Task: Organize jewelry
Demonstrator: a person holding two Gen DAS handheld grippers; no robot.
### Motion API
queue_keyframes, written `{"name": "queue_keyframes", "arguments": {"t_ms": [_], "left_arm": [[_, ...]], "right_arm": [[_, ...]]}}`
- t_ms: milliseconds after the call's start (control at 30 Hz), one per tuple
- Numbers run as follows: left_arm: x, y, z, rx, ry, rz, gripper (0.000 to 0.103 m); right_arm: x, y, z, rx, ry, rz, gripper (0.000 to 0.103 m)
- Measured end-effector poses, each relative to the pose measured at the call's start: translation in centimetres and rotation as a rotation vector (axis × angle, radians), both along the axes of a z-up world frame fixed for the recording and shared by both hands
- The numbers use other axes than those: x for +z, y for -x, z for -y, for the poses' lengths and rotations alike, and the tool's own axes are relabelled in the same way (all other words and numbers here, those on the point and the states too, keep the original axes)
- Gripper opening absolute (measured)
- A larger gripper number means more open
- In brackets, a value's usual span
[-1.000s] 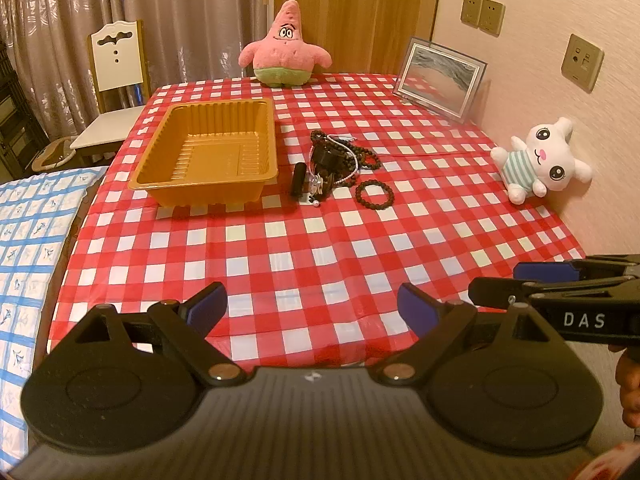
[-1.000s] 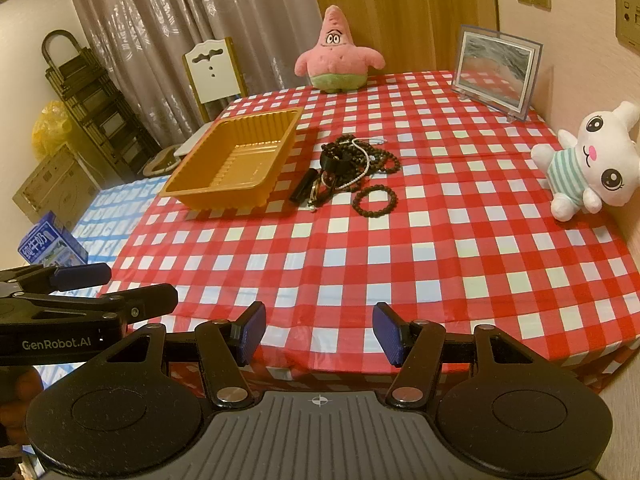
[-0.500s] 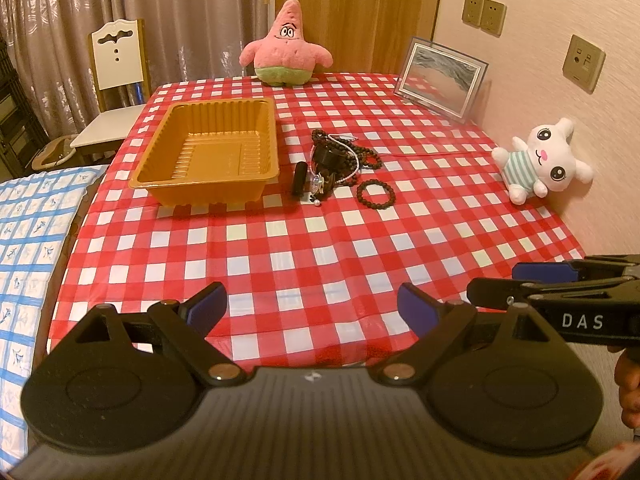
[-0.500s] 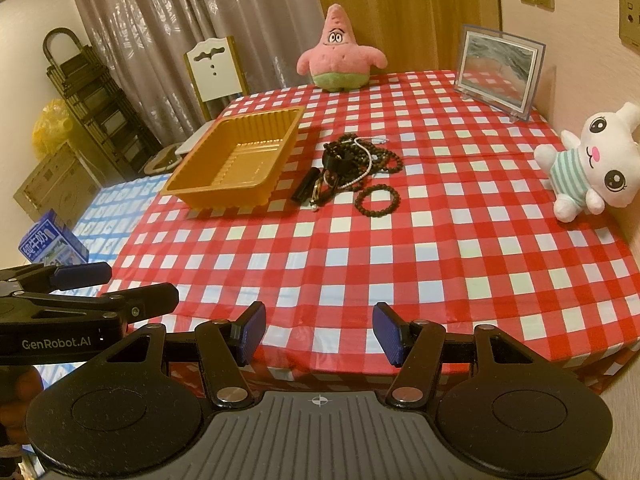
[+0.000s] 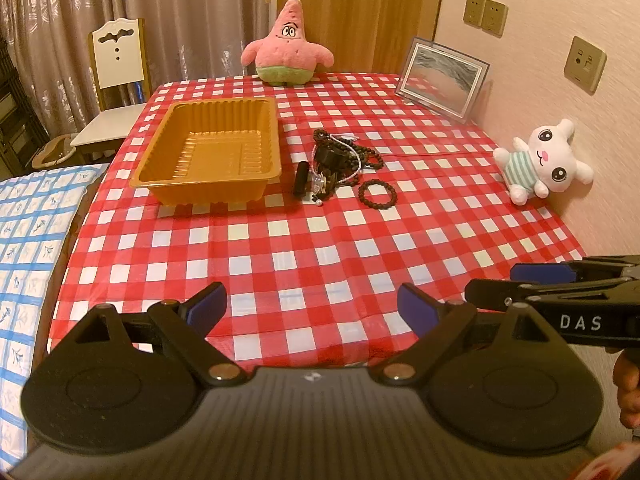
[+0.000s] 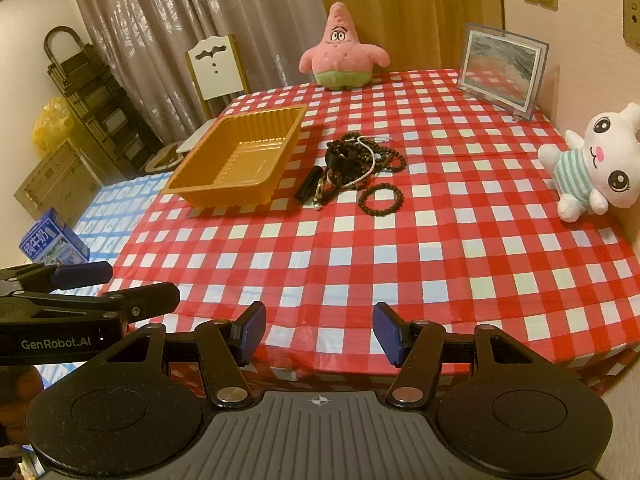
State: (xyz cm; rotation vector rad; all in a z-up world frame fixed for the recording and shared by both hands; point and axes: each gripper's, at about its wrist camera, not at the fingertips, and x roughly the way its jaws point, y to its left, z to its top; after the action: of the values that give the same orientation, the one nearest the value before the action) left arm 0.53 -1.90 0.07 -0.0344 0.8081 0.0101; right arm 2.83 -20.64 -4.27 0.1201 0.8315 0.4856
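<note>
Left wrist view first. Left gripper hanging over the near edge of the checked table, fingers spread wide, nothing between the blue pads. Right gripper poking in from the right side, seen edge-on, so its spread not readable from here. Well ahead, the orange tray, empty, open side up, probably set there as the place for the pieces to land. Just to the tray's right, the jewelry pile: dark bead strands, a pale thin chain, a black stick-like piece at the tray-side edge. Lone bead bracelet lying apart at the pile's near right, the easiest first pick by the look of it. Pink star plush at the far edge, white bunny plush and a framed picture against the wall, all clear of the work area.

Over to the right wrist view. Right gripper also held at the near table edge, fingers parted, empty. Left gripper alongside at the left, side-on. Tray and jewelry pile still well out of reach; bead bracelet nearest. Both tools poised open and angled down at the table, likely a ready stance ahead of the first reach. Nothing sorted yet, tray bare.
</note>
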Motion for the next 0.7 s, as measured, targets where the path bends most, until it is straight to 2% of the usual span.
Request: {"name": "queue_keyframes", "arguments": {"t_ms": [433, 567, 700], "left_arm": [[-0.6, -0.6, 0.8, 0.000, 0.002, -0.006, 0.091], [-0.8, 0.1, -1.6, 0.004, 0.014, -0.013, 0.091], [-1.3, -1.4, -3.6, 0.035, 0.029, -0.029, 0.092]], "right_arm": [[-0.3, -0.2, -1.0, 0.007, 0.004, -0.010, 0.059], [-0.6, -0.6, -1.3, 0.009, 0.002, -0.021, 0.059], [-1.0, -1.3, -1.6, 0.008, 0.003, -0.036, 0.059]]}}
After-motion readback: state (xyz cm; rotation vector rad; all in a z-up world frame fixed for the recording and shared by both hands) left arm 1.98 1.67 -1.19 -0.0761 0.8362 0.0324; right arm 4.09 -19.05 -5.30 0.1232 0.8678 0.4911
